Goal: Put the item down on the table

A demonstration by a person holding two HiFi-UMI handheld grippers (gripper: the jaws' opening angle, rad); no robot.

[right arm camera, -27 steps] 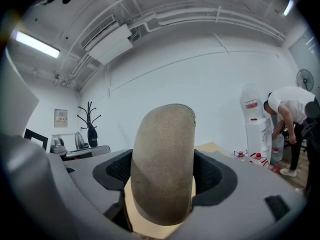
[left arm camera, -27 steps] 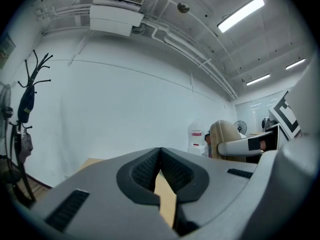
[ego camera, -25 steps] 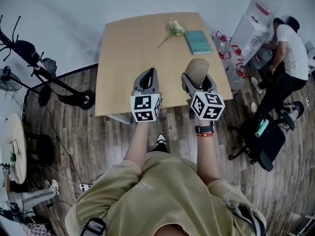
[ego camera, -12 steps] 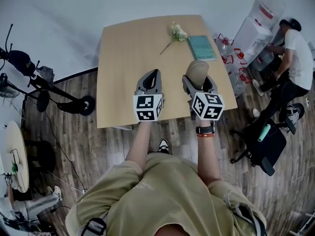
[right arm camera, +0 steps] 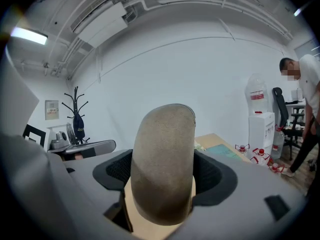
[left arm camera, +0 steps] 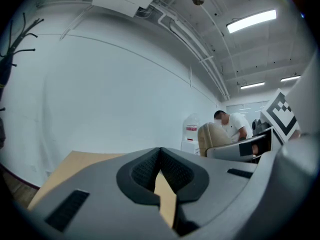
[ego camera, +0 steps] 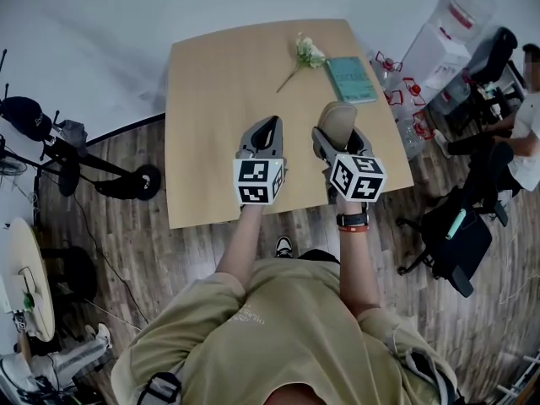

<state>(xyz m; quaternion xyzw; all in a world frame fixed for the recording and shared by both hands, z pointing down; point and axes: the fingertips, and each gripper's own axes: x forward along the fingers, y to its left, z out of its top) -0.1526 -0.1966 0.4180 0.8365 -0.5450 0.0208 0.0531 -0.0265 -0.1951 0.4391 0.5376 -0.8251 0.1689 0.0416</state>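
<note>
- A black scooter stood on the wooden floor at 9 o'clock from the desk, with a round side table further out toward 8 o'clock.
- The left gripper hovered over the near half of the desk, at about 6 o'clock from the desk's middle. In the left gripper view its jaws were together at the tips, with nothing between them and only a sliver of desk showing below.
- A pale flower lay on the far part of the desk, at 12 o'clock from the right gripper. Its stem ran back toward 7 o'clock.
- The right gripper was just beside the left one, at its 3 o'clock, over the near right part of the desk.
- The right gripper's jaws were clamped on the tan item. In the right gripper view the tan item stood upright between the two pads, its rounded top rising above them.
- Desk surface showed under the tan item, but whether the item touched it could not be told.
- A teal book lay by the desk's far right corner, at 1 o'clock from the tan item and just beside the flower. Both were well apart from the gripper.
- Off the desk's right edge, water bottles with red handles sat on the floor at 2 o'clock, and a white water dispenser stood beyond them.
- A black office chair stood at 4 o'clock from the right gripper, and a person in a white shirt was at 3 o'clock by the frame's edge.
</note>
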